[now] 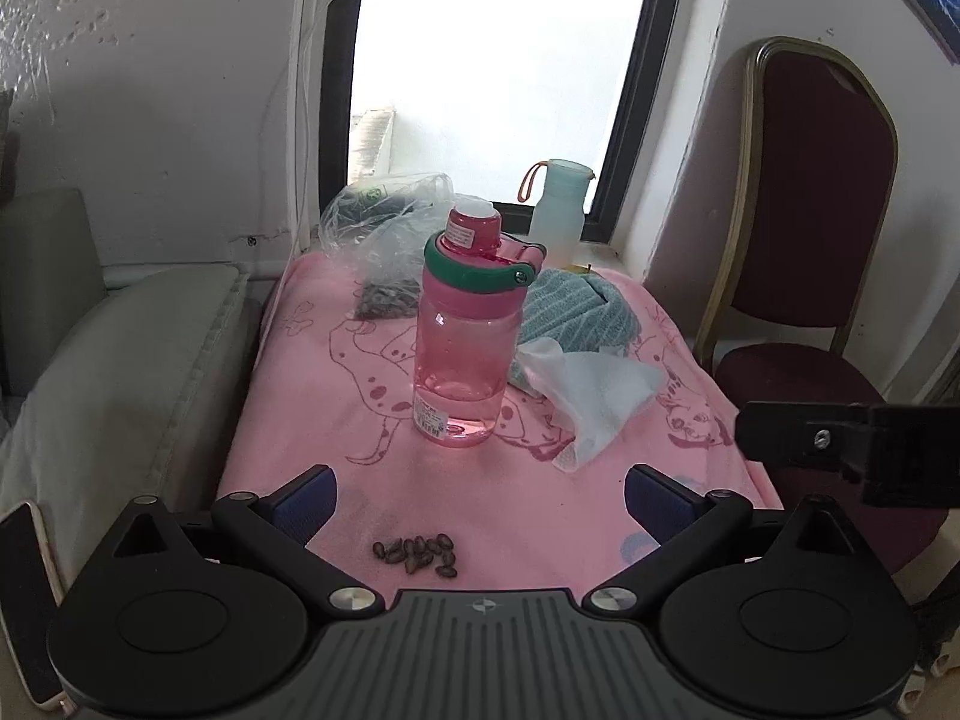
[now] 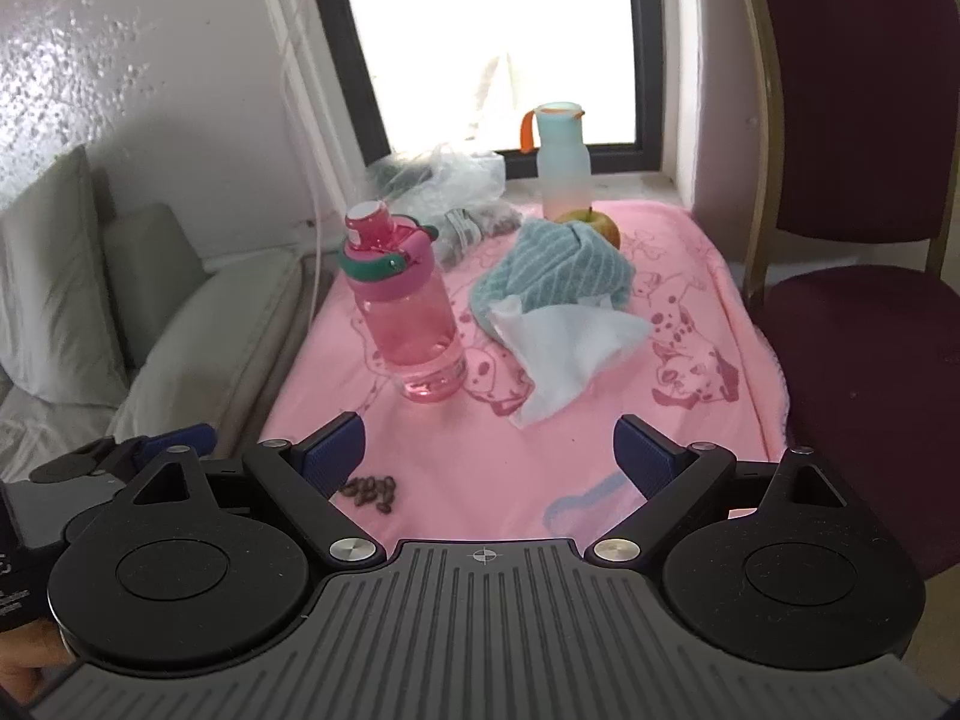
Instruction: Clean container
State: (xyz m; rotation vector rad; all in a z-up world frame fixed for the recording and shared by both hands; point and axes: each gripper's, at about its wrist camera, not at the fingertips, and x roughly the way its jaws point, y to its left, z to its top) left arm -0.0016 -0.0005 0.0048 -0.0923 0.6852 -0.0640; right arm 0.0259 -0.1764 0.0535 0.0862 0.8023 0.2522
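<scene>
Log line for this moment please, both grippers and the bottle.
left gripper: open, empty | right gripper: open, empty | pink bottle: upright, lid on, untouched | white wipe: beside bottle

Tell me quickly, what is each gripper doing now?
Left gripper: jaws open, holding nothing.
Right gripper: jaws open, holding nothing.

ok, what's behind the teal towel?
From the right wrist view, an apple sits just behind the teal towel, its lower part hidden by the folds. Further back stands a pale bottle on the sill. Anything under the towel cannot be seen.
</scene>
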